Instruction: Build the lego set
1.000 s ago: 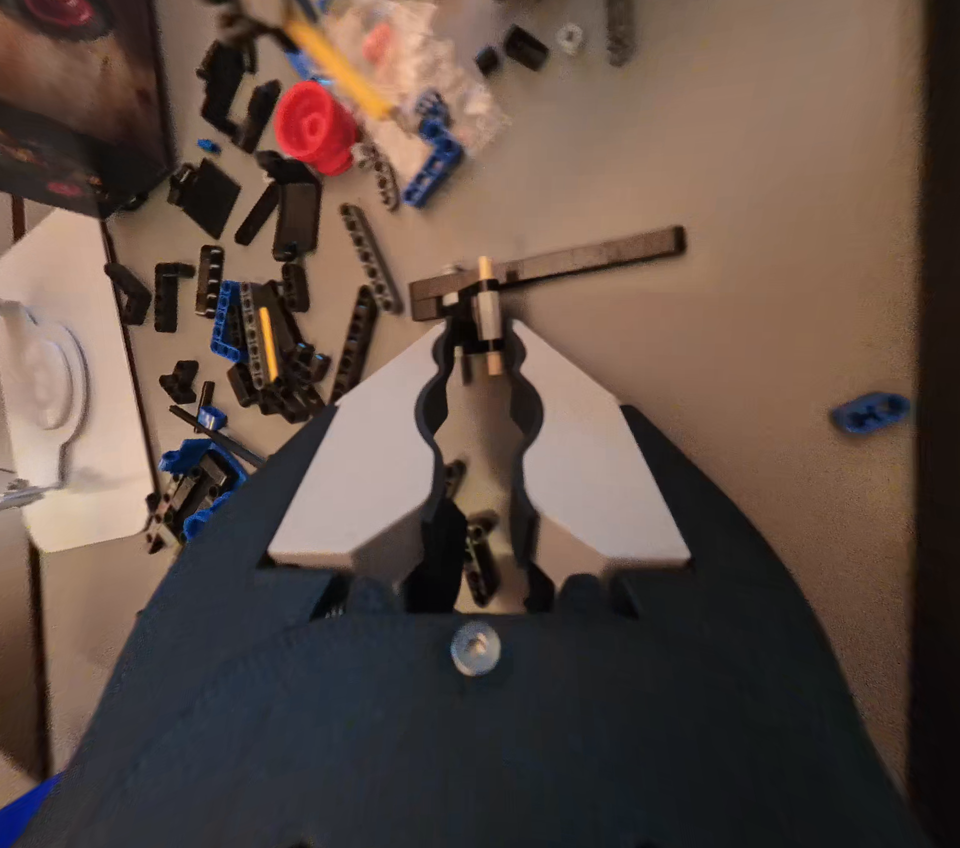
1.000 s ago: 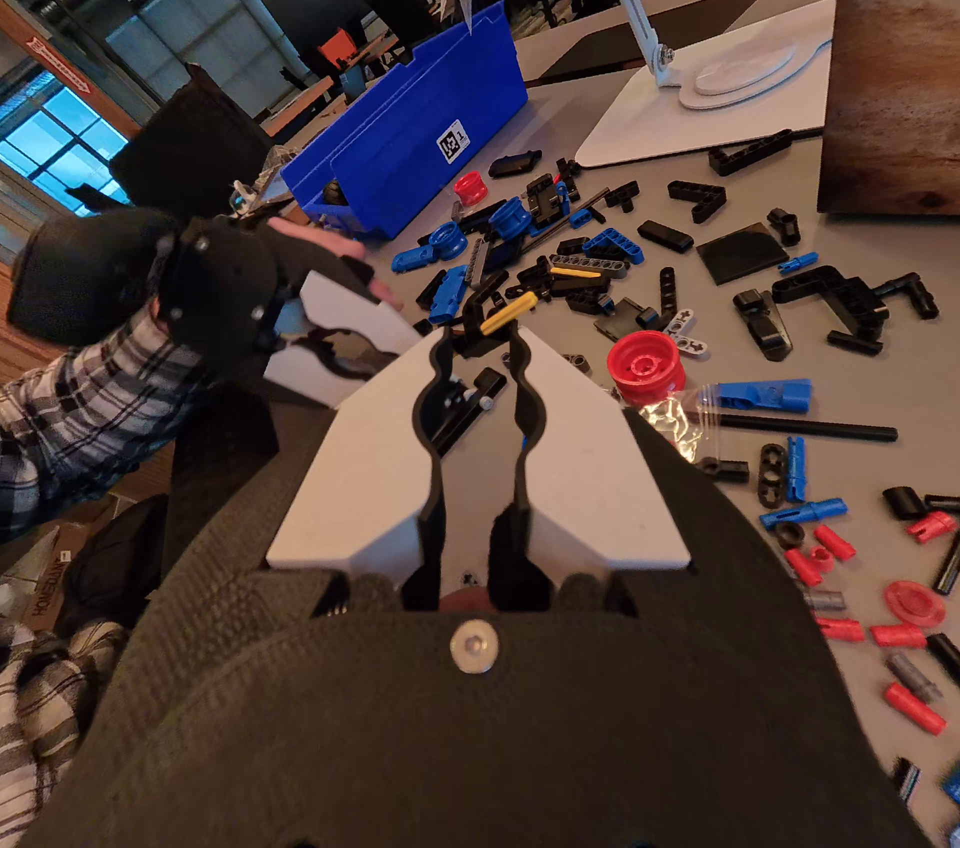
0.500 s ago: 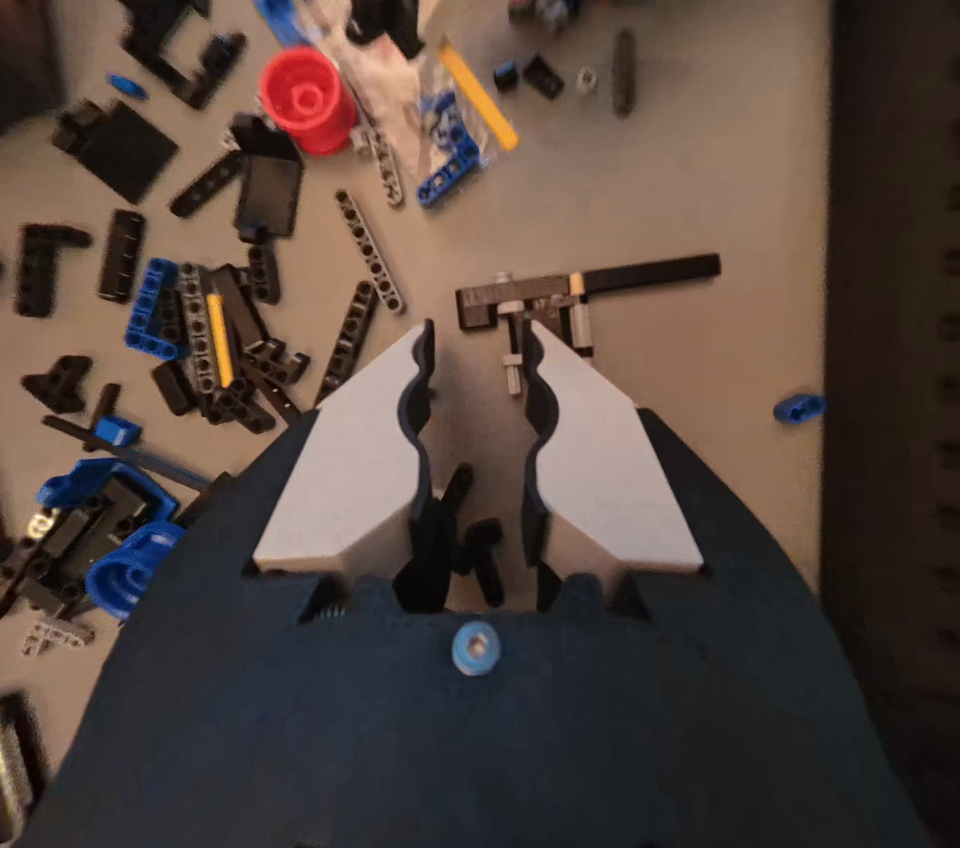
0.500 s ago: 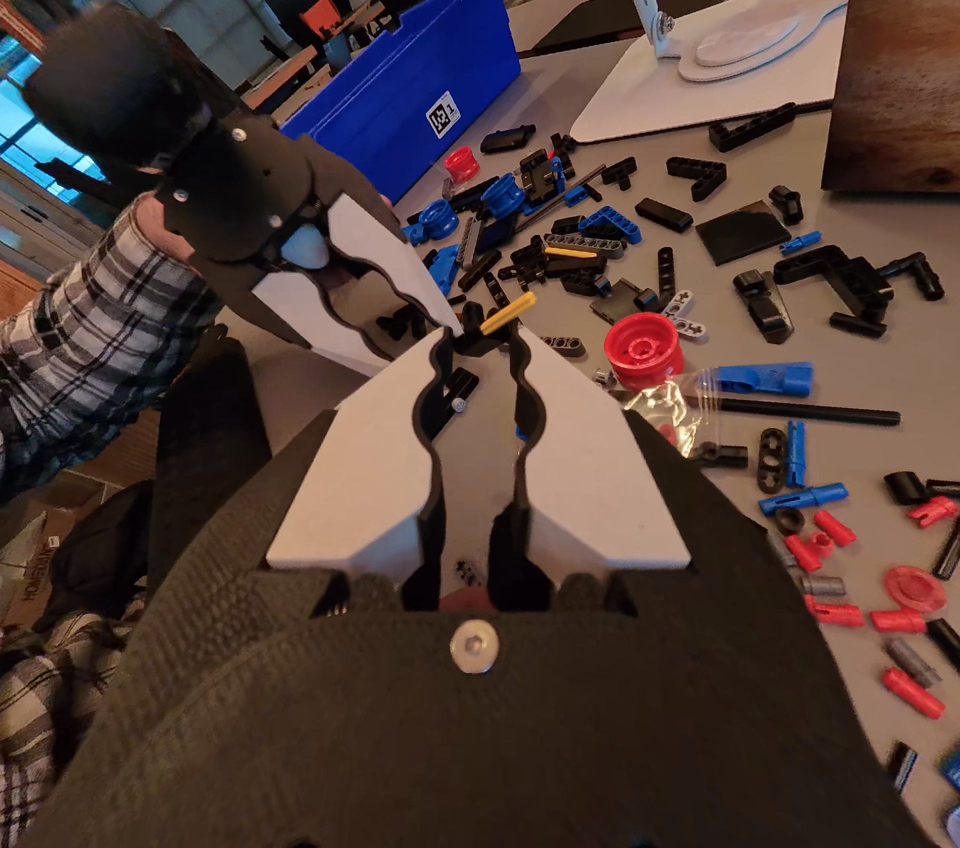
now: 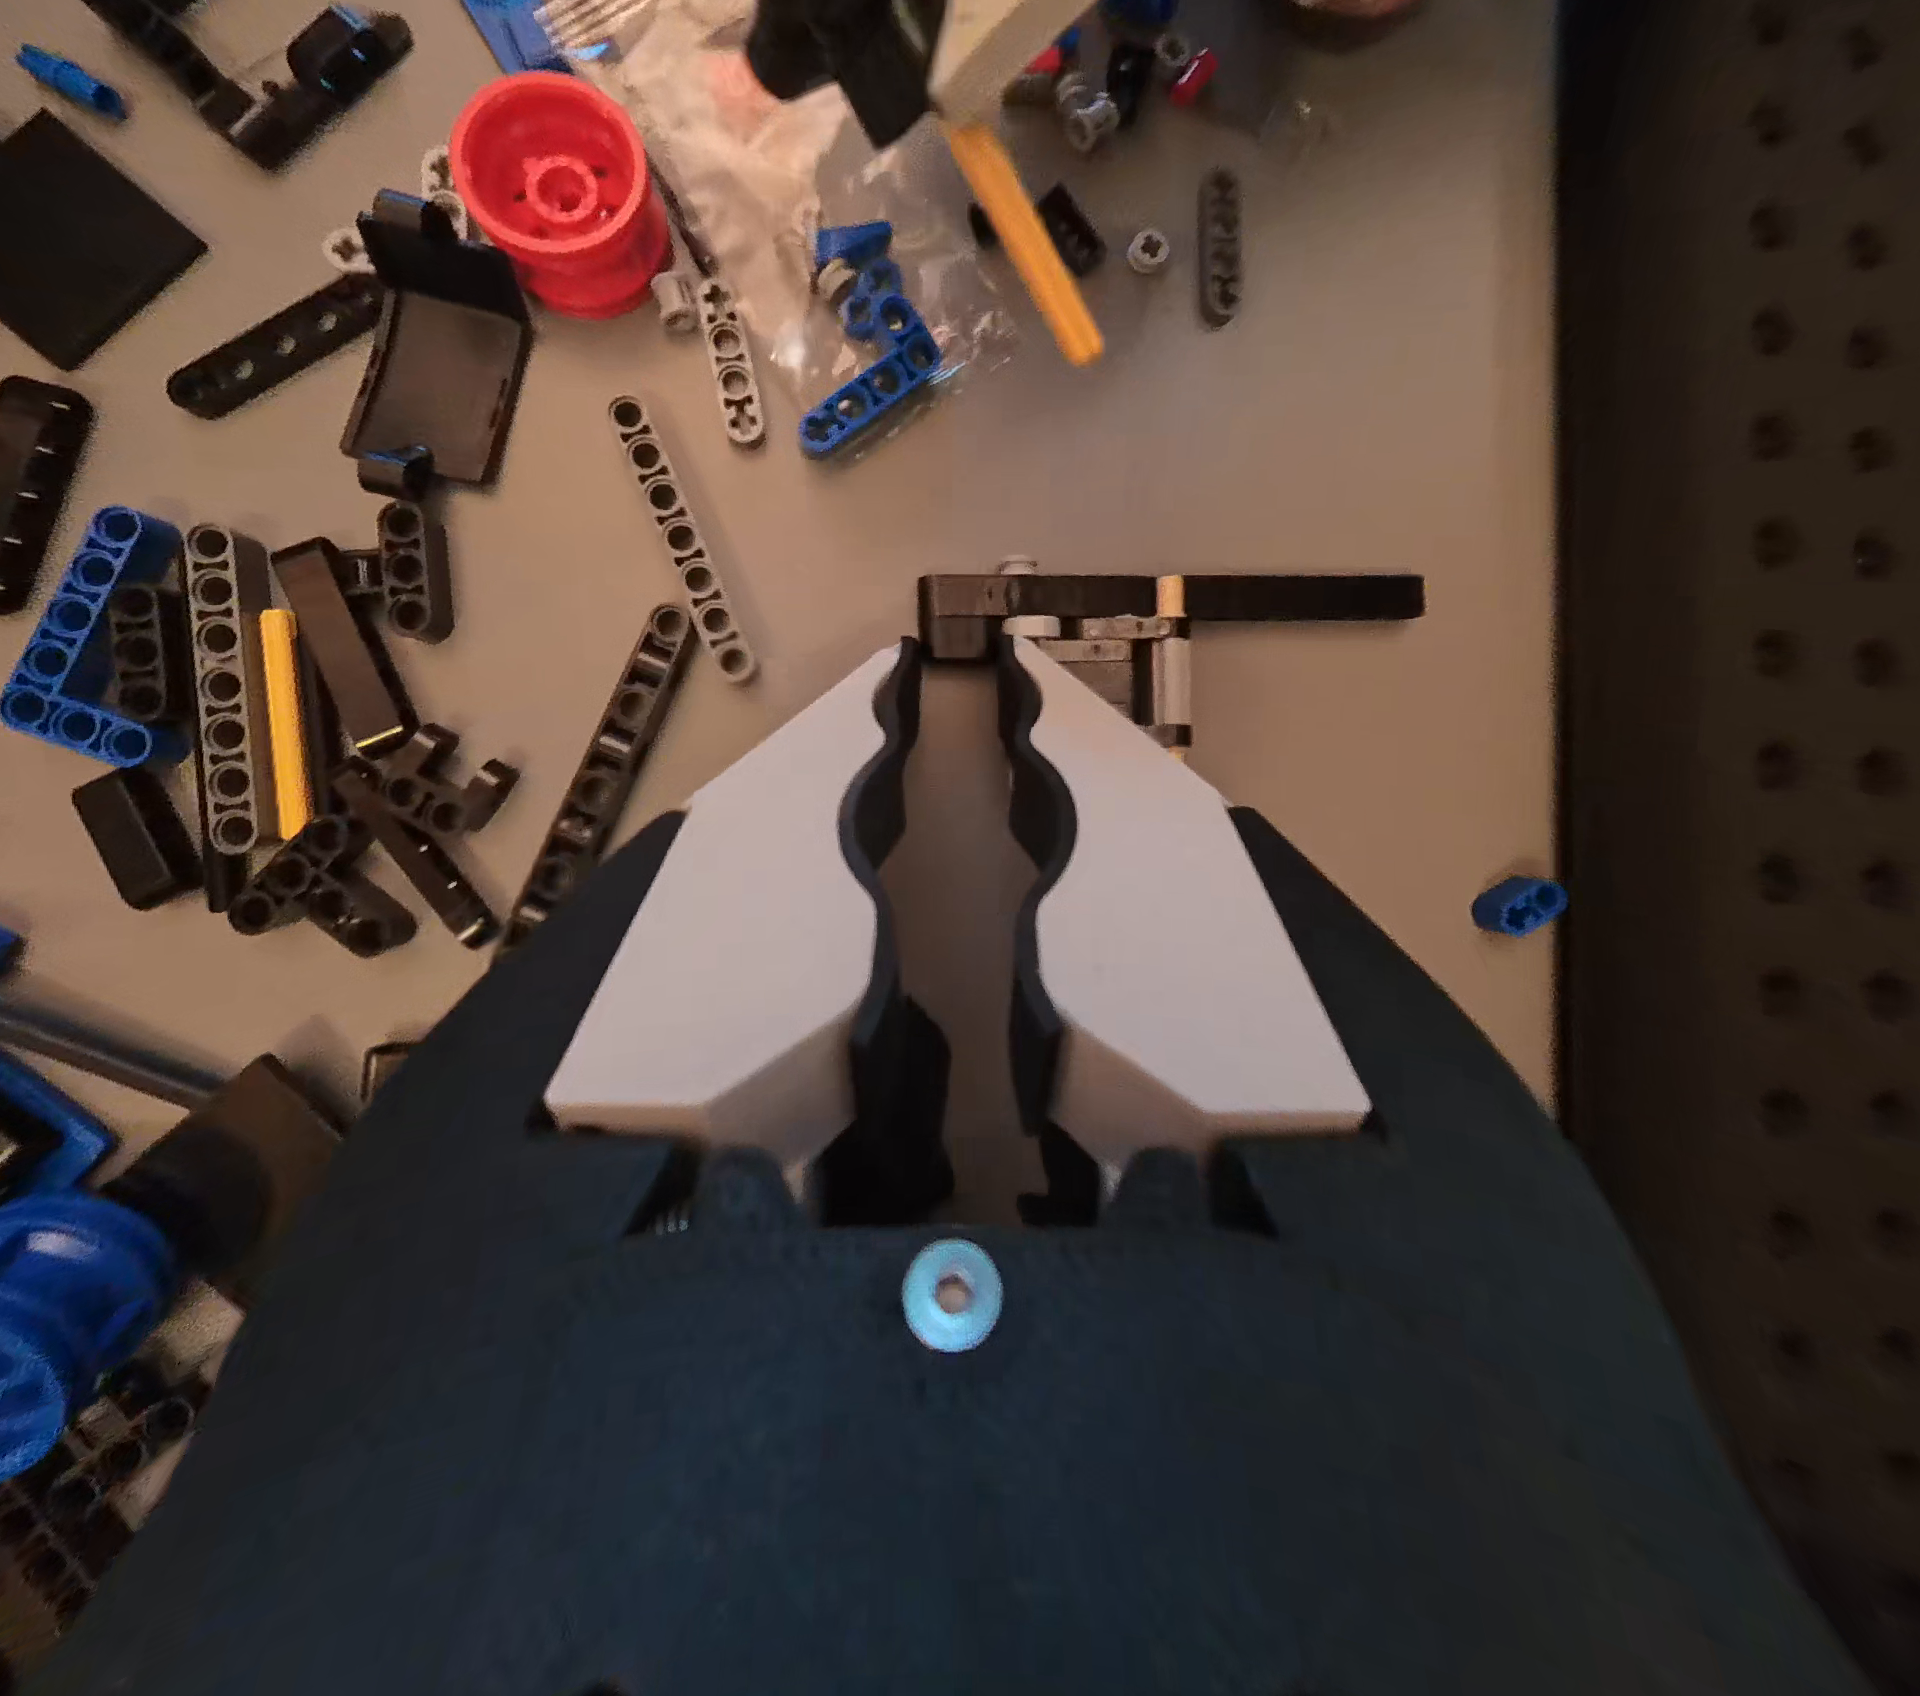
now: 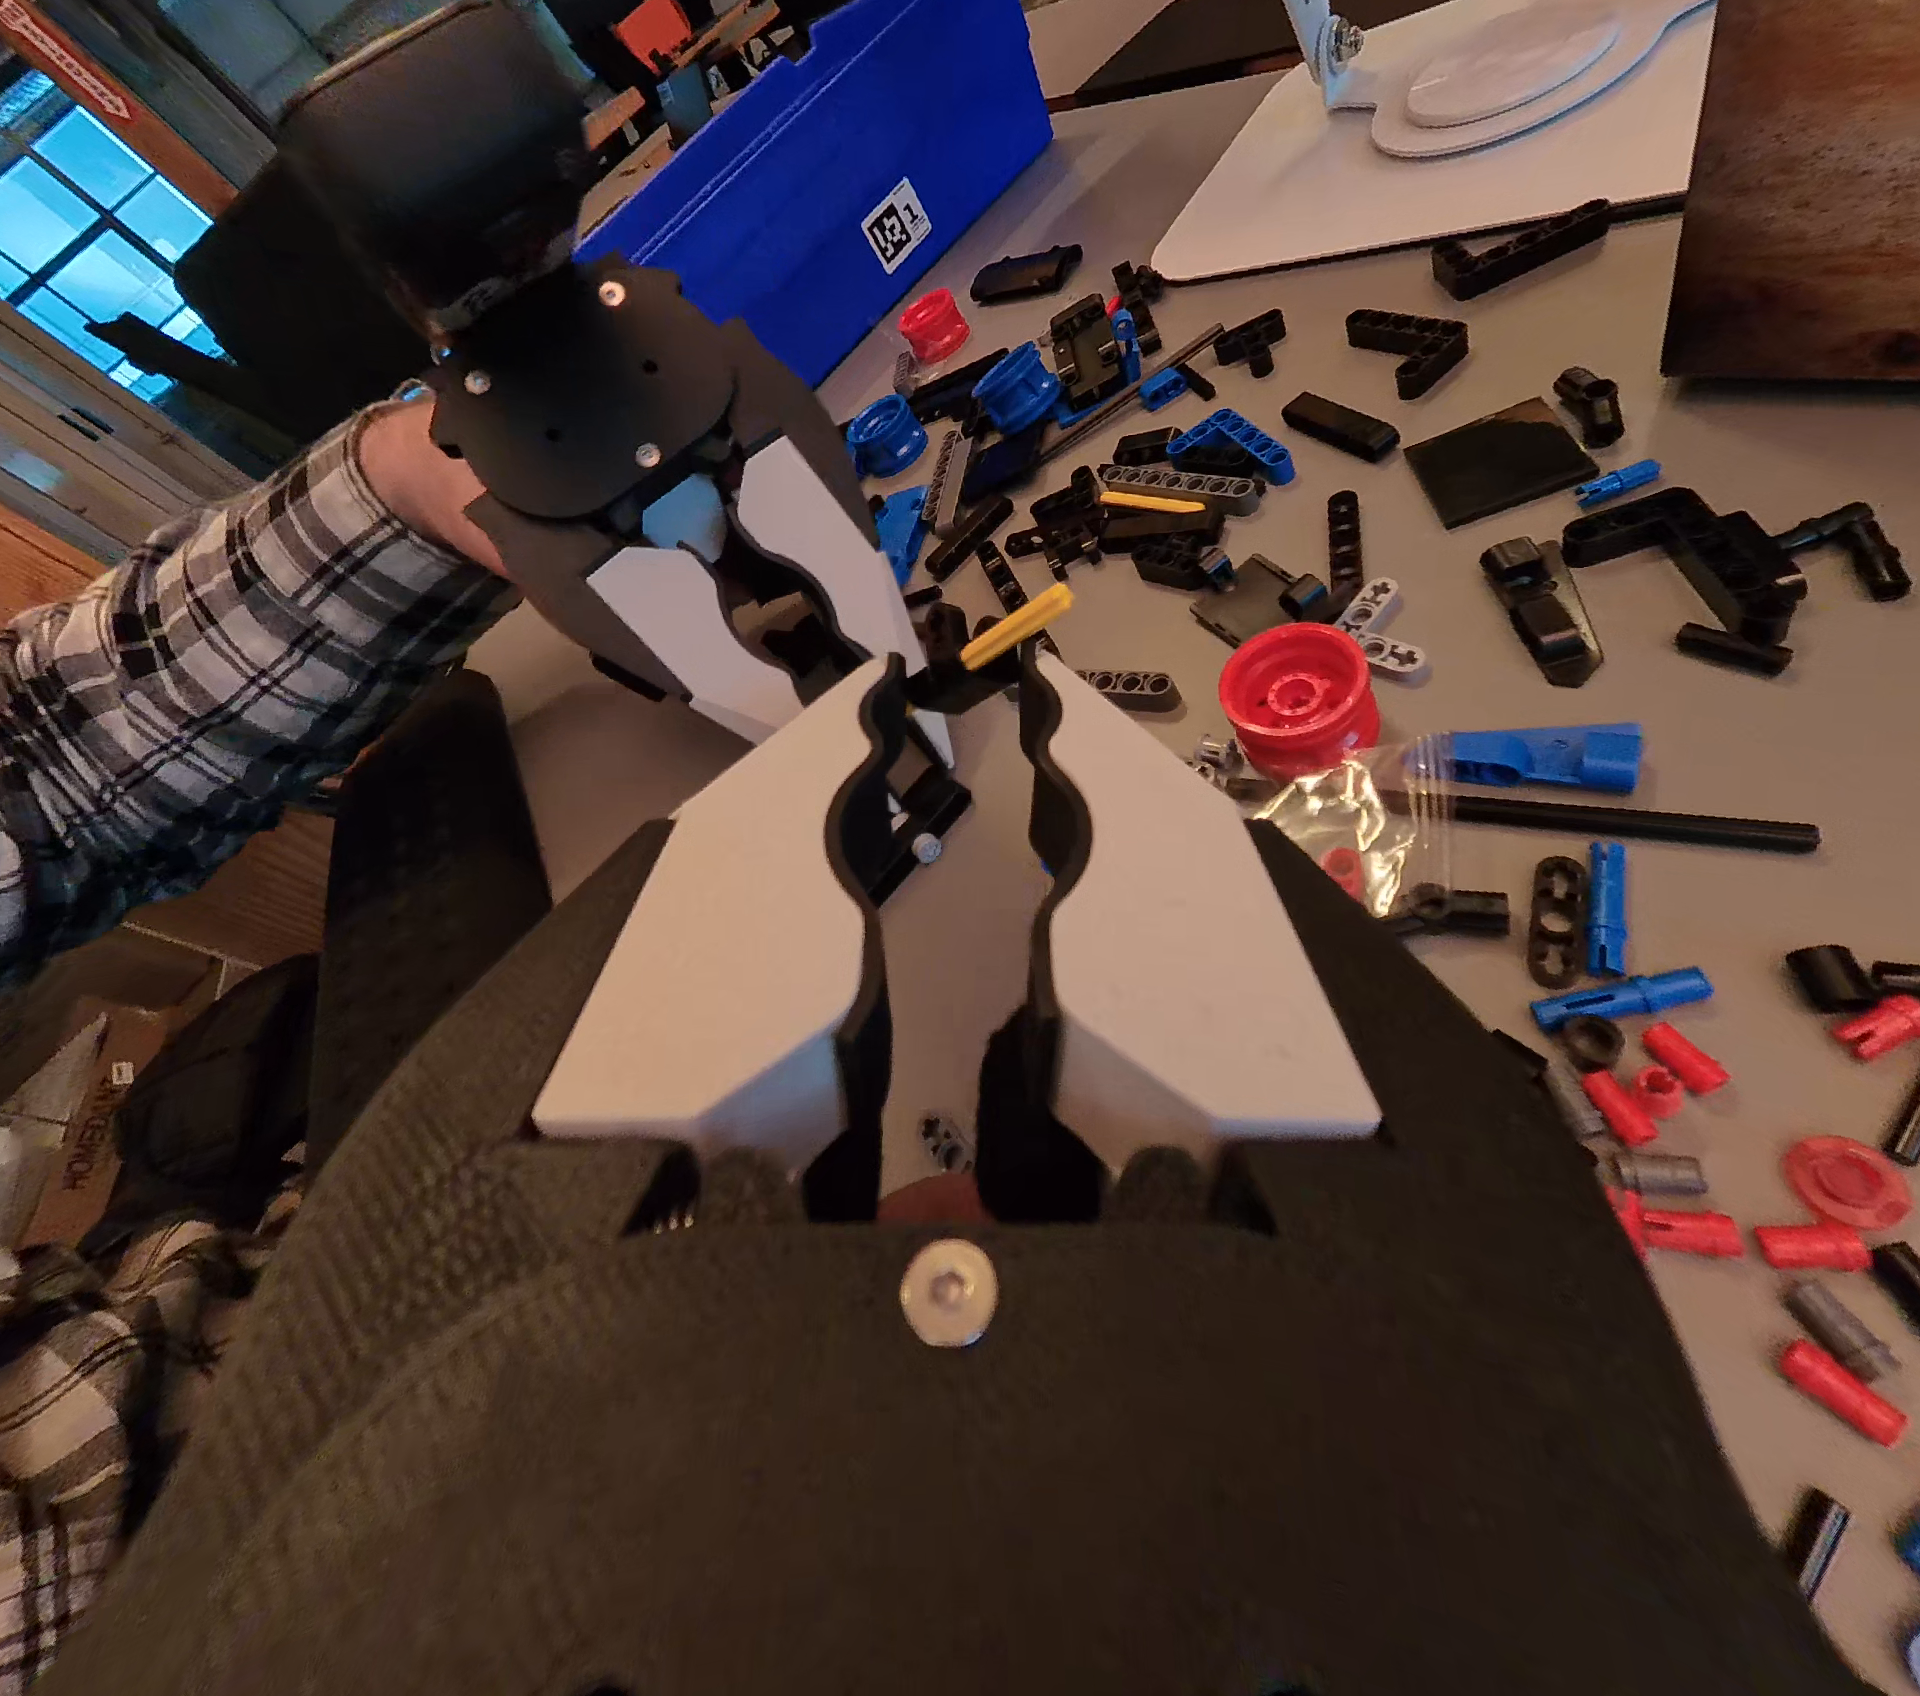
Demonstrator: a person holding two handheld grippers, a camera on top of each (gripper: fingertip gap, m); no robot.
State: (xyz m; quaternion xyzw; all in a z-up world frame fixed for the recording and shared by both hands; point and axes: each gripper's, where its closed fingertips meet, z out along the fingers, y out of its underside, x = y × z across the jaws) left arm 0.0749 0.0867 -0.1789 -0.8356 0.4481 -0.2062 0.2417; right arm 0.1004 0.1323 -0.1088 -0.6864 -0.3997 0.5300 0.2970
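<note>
The lego set is barely begun. In the left wrist view, one small sub-assembly, a long black beam with grey and cream pins [image 5: 1164, 602], lies on the grey worktop [image 5: 1351, 420]. The left tongs [image 5: 958, 659] stand slightly parted around its black end block; whether they grip it cannot be told. Loose beams, a red plastic wheel hub [image 5: 561, 192] and a clear plastic bag [image 5: 790, 192] holding a blue angled piece surround it.

In the right wrist view, the right tongs [image 6: 956, 675] are closed on a black connector with a yellow axle [image 6: 1013, 626], held above the worktop. A blue plastic bin [image 6: 831, 192] stands behind; its contents are hidden. Most pieces remain unassembled.
</note>
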